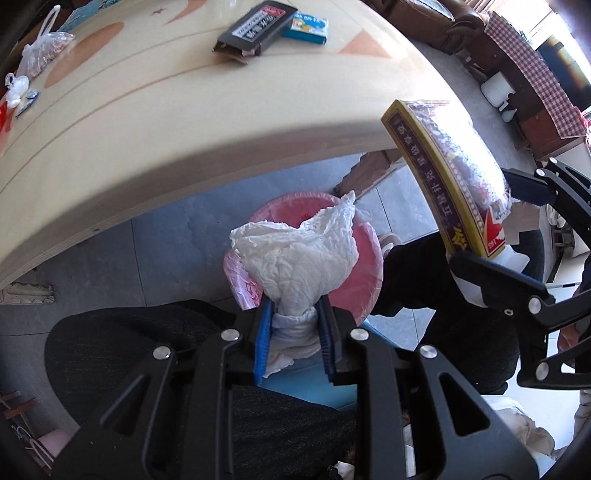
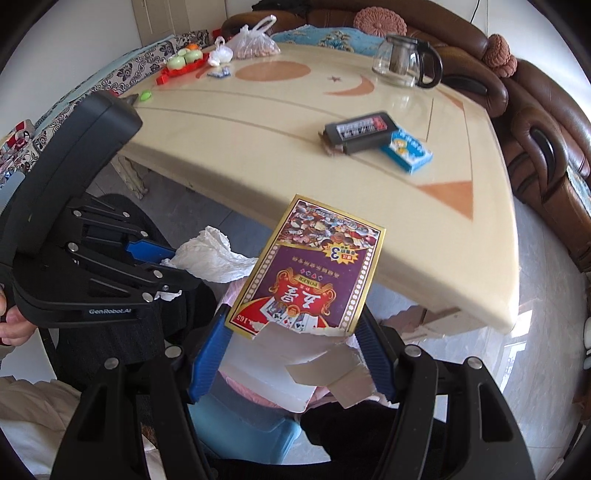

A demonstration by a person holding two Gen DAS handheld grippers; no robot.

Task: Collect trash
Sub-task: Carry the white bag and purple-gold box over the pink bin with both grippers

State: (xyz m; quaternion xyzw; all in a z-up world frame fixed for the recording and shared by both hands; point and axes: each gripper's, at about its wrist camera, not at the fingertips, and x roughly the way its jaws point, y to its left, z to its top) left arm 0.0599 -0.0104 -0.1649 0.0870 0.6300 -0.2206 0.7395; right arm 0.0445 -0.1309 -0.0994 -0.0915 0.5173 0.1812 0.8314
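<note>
My left gripper [image 1: 293, 314] is shut on a crumpled white tissue [image 1: 299, 254] and holds it above a pink-lined trash bin [image 1: 364, 266] on the floor below the table edge. My right gripper [image 2: 291, 332] is shut on a torn purple and gold playing-card box [image 2: 310, 266]. It holds the box in front of the table edge. That box [image 1: 450, 173] and the right gripper [image 1: 517, 236] show at the right of the left wrist view. The tissue [image 2: 210, 254] and left gripper [image 2: 162, 266] show at the left of the right wrist view.
On the cream table [image 2: 280, 122] lie a black box [image 2: 360, 131] and a blue card box [image 2: 406, 147], also in the left wrist view [image 1: 255, 26]. A glass pot [image 2: 404, 59], plastic bags [image 2: 255, 40] and a red tray [image 2: 181, 62] stand at the back. A brown sofa [image 2: 546, 140] lies beyond.
</note>
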